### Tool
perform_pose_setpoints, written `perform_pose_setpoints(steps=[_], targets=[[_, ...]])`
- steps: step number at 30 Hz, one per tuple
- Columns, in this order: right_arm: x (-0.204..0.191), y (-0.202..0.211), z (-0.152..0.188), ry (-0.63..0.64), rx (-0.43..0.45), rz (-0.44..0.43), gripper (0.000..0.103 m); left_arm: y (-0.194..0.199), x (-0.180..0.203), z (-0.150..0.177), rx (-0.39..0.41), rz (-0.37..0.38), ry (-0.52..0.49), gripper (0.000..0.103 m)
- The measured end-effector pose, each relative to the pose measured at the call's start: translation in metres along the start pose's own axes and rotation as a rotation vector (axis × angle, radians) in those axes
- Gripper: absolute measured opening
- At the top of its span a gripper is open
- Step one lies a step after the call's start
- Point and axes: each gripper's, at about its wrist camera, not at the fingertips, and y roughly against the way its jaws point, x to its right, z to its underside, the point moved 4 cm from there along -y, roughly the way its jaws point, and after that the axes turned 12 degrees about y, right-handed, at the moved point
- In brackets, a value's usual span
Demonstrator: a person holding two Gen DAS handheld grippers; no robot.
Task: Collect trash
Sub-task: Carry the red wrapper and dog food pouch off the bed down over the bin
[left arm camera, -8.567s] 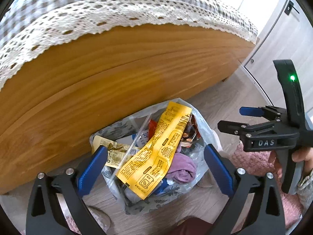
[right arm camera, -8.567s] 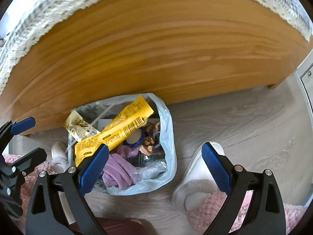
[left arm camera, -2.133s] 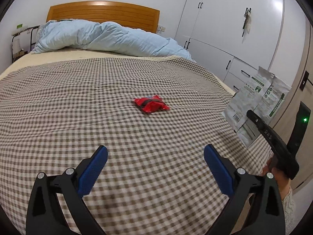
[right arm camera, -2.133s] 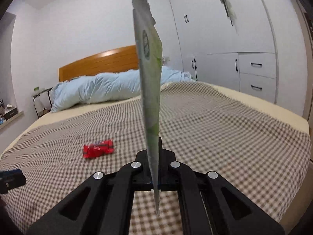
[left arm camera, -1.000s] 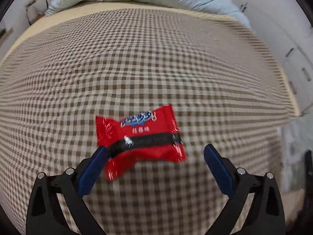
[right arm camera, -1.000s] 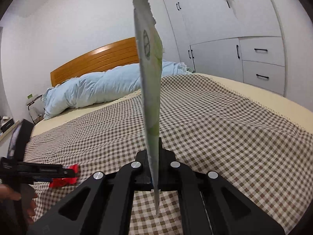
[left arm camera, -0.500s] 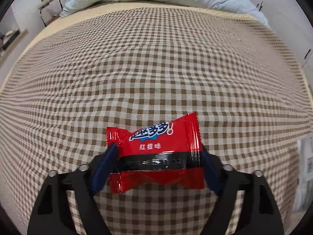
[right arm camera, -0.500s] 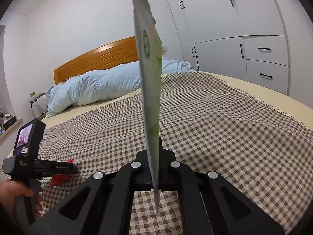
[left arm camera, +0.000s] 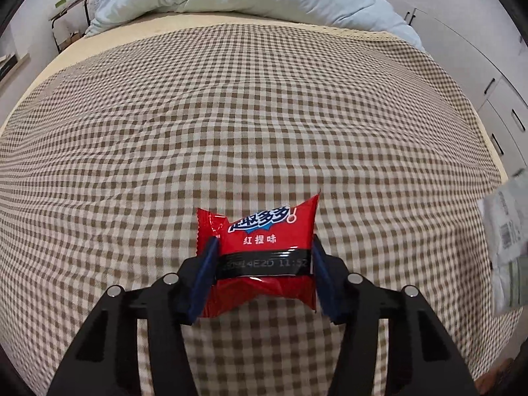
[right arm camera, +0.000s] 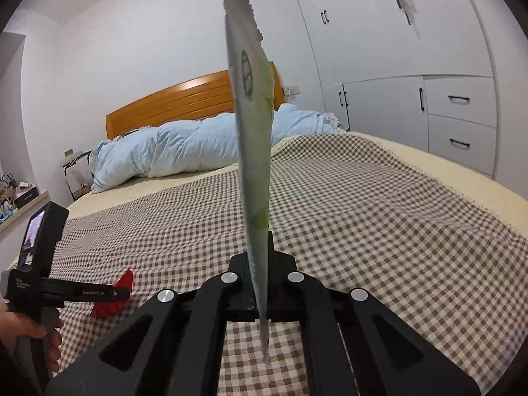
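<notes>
A red snack wrapper [left arm camera: 264, 257] with a black band sits between the blue pads of my left gripper [left arm camera: 262, 270], which has closed on its two sides just above the brown checked bedspread [left arm camera: 231, 115]. The wrapper also shows in the right wrist view [right arm camera: 114, 292], in the left gripper [right arm camera: 115, 293] at the lower left. My right gripper [right arm camera: 259, 283] is shut on a flat white and green packet [right arm camera: 252, 132] that stands upright, edge on to the camera. The packet shows at the right edge of the left wrist view [left arm camera: 506, 231].
A light blue duvet [right arm camera: 184, 145] lies bunched at the wooden headboard [right arm camera: 184, 99]. White wardrobes with drawers [right arm camera: 455, 112] stand along the bed's right side. A small side table [right arm camera: 74, 165] stands at the bed's far left.
My left gripper came down over the red wrapper and its jaws closed in on it. My right gripper kept hold of the white and green packet.
</notes>
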Motion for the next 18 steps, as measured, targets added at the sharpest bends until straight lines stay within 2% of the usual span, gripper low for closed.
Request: perform_pose_setpoints(steps=[6,12,18], targets=[[-0.017,0.015,-0.005,0.054,-0.008,-0.007,0.002,0.036,-0.001,0.019,0.017,0.026,-0.013,0.051],[-0.027,0.055,-0.019,0.083,0.03,-0.013,0.002,0.073,0.0,0.035,0.049,0.037,-0.037,0.051],[-0.039,0.097,-0.012,0.056,0.055,-0.053,0.002,0.113,-0.009,0.058,0.084,0.059,-0.056,0.051]])
